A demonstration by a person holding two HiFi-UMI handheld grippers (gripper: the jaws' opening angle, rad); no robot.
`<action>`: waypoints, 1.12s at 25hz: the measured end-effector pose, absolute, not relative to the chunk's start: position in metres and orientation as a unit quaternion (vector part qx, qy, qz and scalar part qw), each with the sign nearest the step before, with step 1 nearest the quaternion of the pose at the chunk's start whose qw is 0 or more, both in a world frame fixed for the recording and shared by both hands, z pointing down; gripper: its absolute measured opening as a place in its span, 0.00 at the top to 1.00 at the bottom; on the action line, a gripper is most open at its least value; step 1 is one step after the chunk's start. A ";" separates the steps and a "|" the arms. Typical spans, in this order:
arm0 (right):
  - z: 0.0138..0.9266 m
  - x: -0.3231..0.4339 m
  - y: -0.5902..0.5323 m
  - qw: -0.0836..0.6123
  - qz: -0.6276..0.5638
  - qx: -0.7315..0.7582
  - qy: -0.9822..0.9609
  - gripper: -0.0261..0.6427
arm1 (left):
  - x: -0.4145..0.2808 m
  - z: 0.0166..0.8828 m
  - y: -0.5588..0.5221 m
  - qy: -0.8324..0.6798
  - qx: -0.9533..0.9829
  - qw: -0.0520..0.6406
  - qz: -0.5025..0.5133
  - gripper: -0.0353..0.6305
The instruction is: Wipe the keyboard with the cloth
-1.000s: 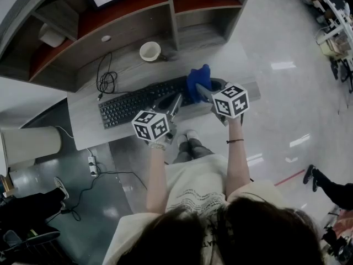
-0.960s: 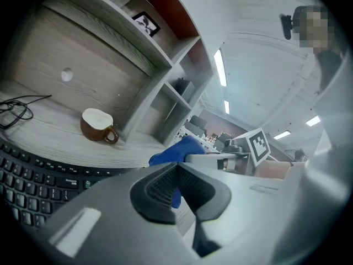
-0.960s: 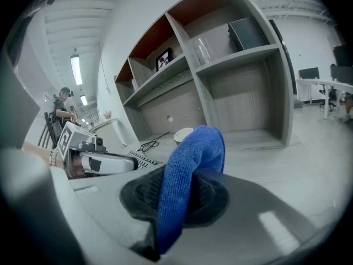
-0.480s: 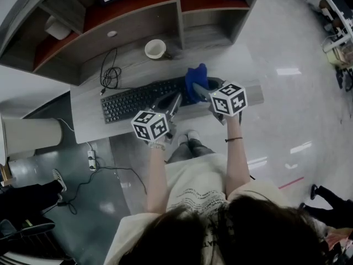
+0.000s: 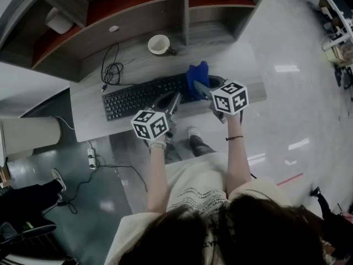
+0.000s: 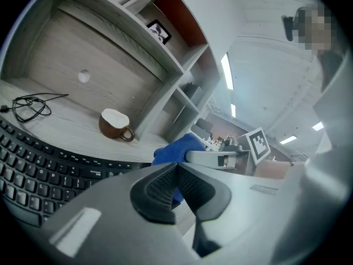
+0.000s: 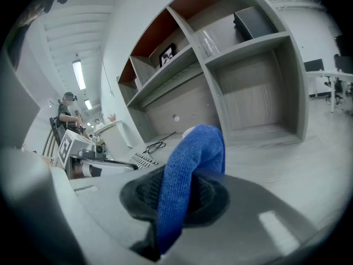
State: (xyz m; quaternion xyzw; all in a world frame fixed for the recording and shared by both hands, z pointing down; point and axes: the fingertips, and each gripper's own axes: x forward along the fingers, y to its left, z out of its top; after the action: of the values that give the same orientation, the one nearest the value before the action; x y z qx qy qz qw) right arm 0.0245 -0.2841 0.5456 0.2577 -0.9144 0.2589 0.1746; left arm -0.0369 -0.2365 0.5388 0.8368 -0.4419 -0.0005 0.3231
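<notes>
A black keyboard point(image 5: 146, 95) lies on the grey desk point(image 5: 88, 123); its keys also show at the left of the left gripper view point(image 6: 33, 173). My right gripper point(image 5: 200, 88) is shut on a blue cloth point(image 5: 197, 77), which stands up between its jaws point(image 7: 190, 175) over the keyboard's right end. My left gripper point(image 5: 174, 102) hovers over the keyboard's front edge, jaws shut with nothing between them point(image 6: 175, 184). From the left gripper view the blue cloth point(image 6: 176, 148) and the right gripper point(image 6: 220, 158) show just ahead.
A brown cup point(image 5: 159, 43) with a white inside stands behind the keyboard, also in the left gripper view point(image 6: 115, 125). A coiled black cable point(image 5: 110, 70) lies at the back left. Shelving point(image 5: 138, 7) rises behind the desk. A pale bin point(image 5: 30, 137) stands at the left.
The head view has shifted a little, so the desk sits slightly lower and to the right. Both grippers keep their places over the keyboard, cloth still held.
</notes>
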 end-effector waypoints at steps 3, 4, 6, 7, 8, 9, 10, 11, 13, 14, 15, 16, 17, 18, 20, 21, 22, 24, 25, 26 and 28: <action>0.545 0.018 -0.283 0.174 0.260 0.275 -0.909 0.87 | -0.047 0.538 -0.234 -0.434 0.841 0.324 0.002 0.94; 0.546 0.016 -0.283 0.172 0.263 0.282 -0.906 0.87 | -0.050 0.538 -0.233 -0.431 0.843 0.324 0.003 0.94; 0.548 0.011 -0.281 0.168 0.268 0.292 -0.902 0.87 | -0.056 0.537 -0.230 -0.426 0.845 0.324 0.003 0.94; 0.548 0.008 -0.280 0.168 0.269 0.296 -0.901 0.87 | -0.060 0.537 -0.229 -0.425 0.845 0.324 0.002 0.94; 0.549 0.005 -0.279 0.169 0.269 0.299 -0.900 0.87 | -0.064 0.536 -0.228 -0.424 0.845 0.325 0.002 0.94; 0.549 0.003 -0.278 0.169 0.270 0.302 -0.898 0.87 | -0.067 0.537 -0.227 -0.423 0.846 0.325 0.003 0.94; 0.550 0.001 -0.277 0.170 0.270 0.306 -0.897 0.87 | -0.070 0.537 -0.226 -0.422 0.846 0.326 0.003 0.94; 0.550 -0.001 -0.276 0.169 0.271 0.308 -0.896 0.87 | -0.073 0.538 -0.225 -0.421 0.846 0.327 0.004 0.94; 0.551 -0.004 -0.275 0.167 0.273 0.314 -0.894 0.87 | -0.078 0.538 -0.223 -0.419 0.847 0.327 0.005 0.94; 0.552 -0.006 -0.274 0.165 0.274 0.317 -0.893 0.87 | -0.081 0.539 -0.223 -0.419 0.847 0.327 0.005 0.94; 0.552 -0.008 -0.274 0.164 0.274 0.319 -0.892 0.87 | -0.083 0.539 -0.222 -0.418 0.847 0.327 0.005 0.94; 0.551 -0.009 -0.274 0.163 0.275 0.320 -0.892 0.87 | -0.086 0.539 -0.221 -0.418 0.847 0.328 0.005 0.94; 0.551 -0.010 -0.273 0.162 0.275 0.322 -0.891 0.87 | -0.088 0.539 -0.220 -0.418 0.847 0.328 0.005 0.94; 0.551 -0.011 -0.273 0.162 0.275 0.323 -0.891 0.87 | -0.089 0.539 -0.219 -0.418 0.847 0.328 0.004 0.94; 0.551 -0.012 -0.272 0.160 0.275 0.326 -0.890 0.87 | -0.092 0.538 -0.218 -0.418 0.847 0.328 0.004 0.94; 0.551 -0.013 -0.272 0.159 0.276 0.328 -0.889 0.87 | -0.094 0.538 -0.217 -0.418 0.847 0.327 0.004 0.94; 0.551 -0.014 -0.272 0.157 0.277 0.328 -0.889 0.87 | -0.096 0.538 -0.217 -0.418 0.847 0.327 0.003 0.94; 0.552 -0.016 -0.270 0.156 0.280 0.329 -0.888 0.87 | -0.099 0.539 -0.216 -0.419 0.847 0.327 0.003 0.94; 0.552 -0.017 -0.270 0.155 0.281 0.330 -0.888 0.87 | -0.100 0.539 -0.216 -0.419 0.847 0.328 0.003 0.94; 0.552 -0.018 -0.270 0.153 0.282 0.330 -0.888 0.87 | -0.101 0.539 -0.215 -0.419 0.847 0.328 0.004 0.94; 0.551 -0.021 -0.269 0.150 0.283 0.329 -0.888 0.87 | -0.102 0.539 -0.215 -0.418 0.847 0.328 0.005 0.94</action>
State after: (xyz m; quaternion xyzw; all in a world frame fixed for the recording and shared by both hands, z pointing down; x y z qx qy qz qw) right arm -0.0211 -0.2693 0.5509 0.3294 -0.8883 0.2826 0.1502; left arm -0.1024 -0.2146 0.5395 0.8472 -0.4175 0.0049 0.3284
